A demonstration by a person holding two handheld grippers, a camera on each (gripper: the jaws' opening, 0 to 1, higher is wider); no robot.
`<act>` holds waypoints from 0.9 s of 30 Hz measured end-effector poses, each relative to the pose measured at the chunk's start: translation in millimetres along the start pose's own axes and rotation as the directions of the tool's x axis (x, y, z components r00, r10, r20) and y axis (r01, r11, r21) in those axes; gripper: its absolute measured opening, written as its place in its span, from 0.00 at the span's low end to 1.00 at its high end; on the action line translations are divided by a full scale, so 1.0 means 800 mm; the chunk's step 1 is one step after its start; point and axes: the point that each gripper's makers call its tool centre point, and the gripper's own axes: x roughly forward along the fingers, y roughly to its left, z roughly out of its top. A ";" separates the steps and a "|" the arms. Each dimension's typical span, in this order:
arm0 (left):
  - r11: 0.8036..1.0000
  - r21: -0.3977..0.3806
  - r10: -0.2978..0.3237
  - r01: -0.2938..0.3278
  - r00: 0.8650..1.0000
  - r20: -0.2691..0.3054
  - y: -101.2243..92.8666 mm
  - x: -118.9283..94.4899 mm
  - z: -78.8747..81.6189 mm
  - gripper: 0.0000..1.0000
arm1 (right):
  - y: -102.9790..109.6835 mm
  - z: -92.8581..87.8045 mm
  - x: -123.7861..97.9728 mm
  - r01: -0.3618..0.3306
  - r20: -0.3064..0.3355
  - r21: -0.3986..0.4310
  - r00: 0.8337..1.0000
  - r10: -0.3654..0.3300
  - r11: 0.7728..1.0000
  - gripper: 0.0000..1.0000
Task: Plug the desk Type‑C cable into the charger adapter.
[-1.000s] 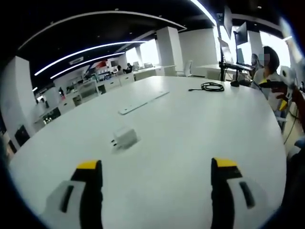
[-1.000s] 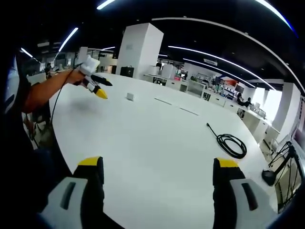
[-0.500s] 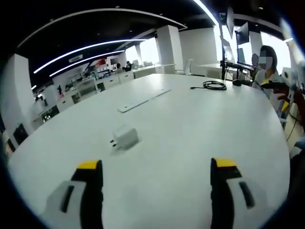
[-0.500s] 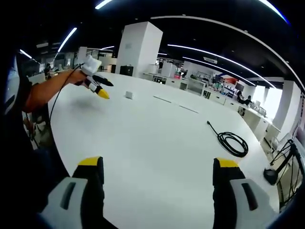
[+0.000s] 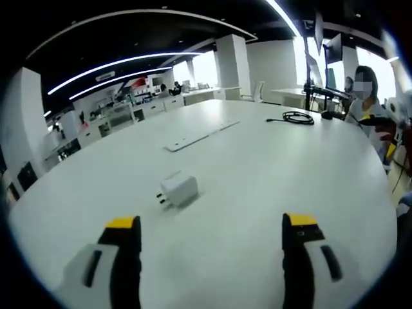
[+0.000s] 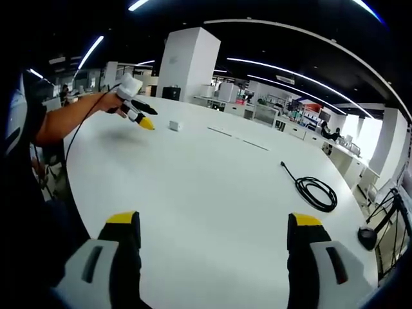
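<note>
- Our left gripper [image 5: 212,225] hangs over the white table [image 5: 270,174] with its yellow-tipped jaws spread wide and nothing between them.
- The white charger adapter [image 5: 179,190] lies on its side just ahead of that gripper, nearer the left jaw, prongs pointing toward the left jaw's side.
- Our right gripper [image 6: 215,225] is likewise spread wide and empty, held over bare tabletop.
- The black Type-C cable [image 6: 312,191] lies coiled ahead of the right gripper and off to its right-jaw side, with a loose end trailing out of the coil back across the table.
- In the right gripper view the left gripper [image 6: 137,116] shows far off to the left, held in the person's hand [image 6: 111,103], close to the adapter [image 6: 174,126].
- We judge the adapter light, rigid and smooth-sided, so it may skid or spin on the slick table; we would take it across its two broad flat faces, leaving the port end free.
- We judge the cable limp and springy, with only the plug stiff; we would grip it on the moulded plug housing. Which end carries that plug is too small to tell.
</note>
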 end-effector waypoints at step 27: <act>1.000 0.017 -0.024 0.024 0.999 -0.028 0.023 0.054 0.003 0.91 | -0.009 -0.005 0.017 0.004 -0.011 0.020 1.000 -0.004 1.000 0.96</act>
